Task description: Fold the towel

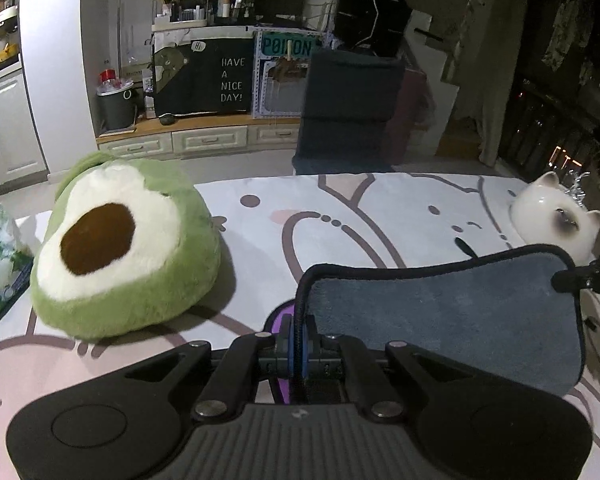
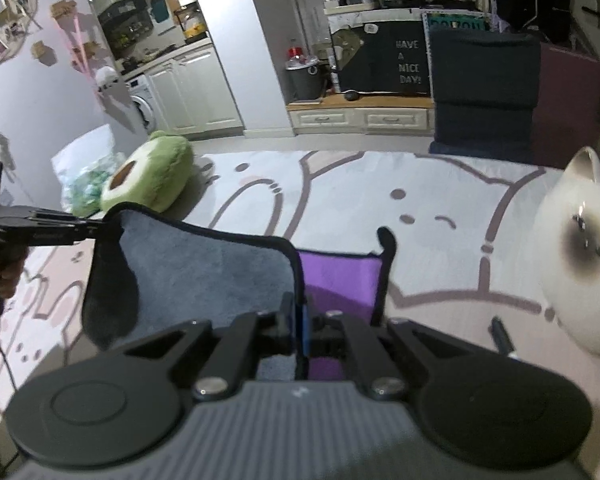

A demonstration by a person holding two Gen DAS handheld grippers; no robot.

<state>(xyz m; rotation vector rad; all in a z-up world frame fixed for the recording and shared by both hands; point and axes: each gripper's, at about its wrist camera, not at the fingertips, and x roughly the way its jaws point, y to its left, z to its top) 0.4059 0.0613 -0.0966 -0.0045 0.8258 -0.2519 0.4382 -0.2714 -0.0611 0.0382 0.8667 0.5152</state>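
The towel [image 1: 452, 304] is grey on one side, purple on the other, with a black hem. It hangs lifted above a patterned sheet [image 1: 340, 216]. My left gripper [image 1: 298, 340] is shut on the towel's left corner hem. My right gripper [image 2: 300, 320] is shut on the other corner; the grey side [image 2: 204, 264] stretches left of it and the purple side [image 2: 340, 276] lies behind. The right gripper also shows in the left wrist view [image 1: 580, 278], and the left gripper shows in the right wrist view [image 2: 88, 224], both pinching the top edge.
A green avocado plush [image 1: 124, 248] sits at the left on the sheet. A white cat-shaped figure [image 1: 552, 216] stands at the right, close to the right gripper [image 2: 580, 264]. A leafy-print package [image 1: 0, 276] lies at the far left. A dark chair [image 1: 348, 112] stands beyond the far edge.
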